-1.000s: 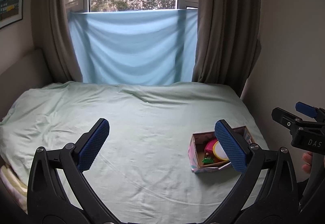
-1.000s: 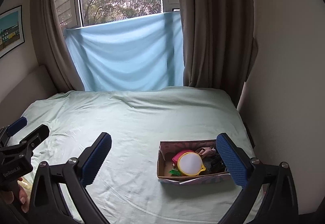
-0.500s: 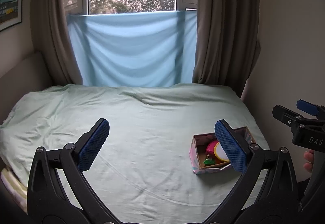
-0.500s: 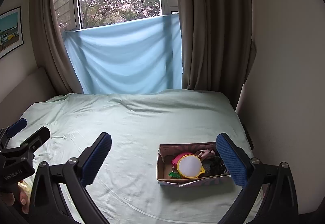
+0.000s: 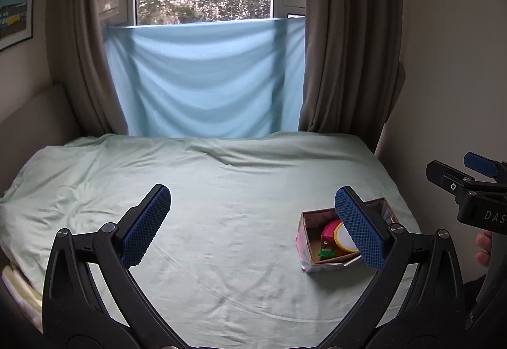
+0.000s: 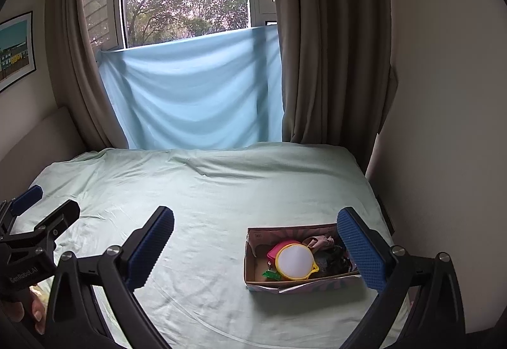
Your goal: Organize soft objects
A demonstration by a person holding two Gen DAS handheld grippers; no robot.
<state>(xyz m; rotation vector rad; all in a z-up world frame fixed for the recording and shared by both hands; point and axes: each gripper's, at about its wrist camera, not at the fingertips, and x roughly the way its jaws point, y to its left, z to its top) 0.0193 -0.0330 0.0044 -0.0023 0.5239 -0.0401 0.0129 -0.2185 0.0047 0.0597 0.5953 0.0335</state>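
A small patterned cardboard box (image 6: pixel 253 266) sits on the right side of a bed with a pale green sheet (image 6: pixel 206 206). It holds a round yellow-rimmed white pouch (image 6: pixel 294 260), a pink pouch (image 6: pixel 279 249), a green item (image 6: pixel 271 274), a beige cloth (image 6: pixel 318 242) and dark items (image 6: pixel 336 257). The box also shows in the left wrist view (image 5: pixel 305 241), partly behind my right-hand finger. My left gripper (image 5: pixel 253 225) is open and empty above the bed. My right gripper (image 6: pixel 255 246) is open and empty, held before the box.
A light blue cloth (image 5: pixel 206 79) hangs across the window between brown curtains (image 5: pixel 345 48). A wall (image 6: pixel 443 127) runs close along the bed's right side. A headboard (image 5: pixel 28 117) is at the left. A picture (image 6: pixel 14 48) hangs on the left wall.
Both grippers have drawn back and risen slightly, so the bed and box sit a little lower and farther in view. The fingers stayed open.
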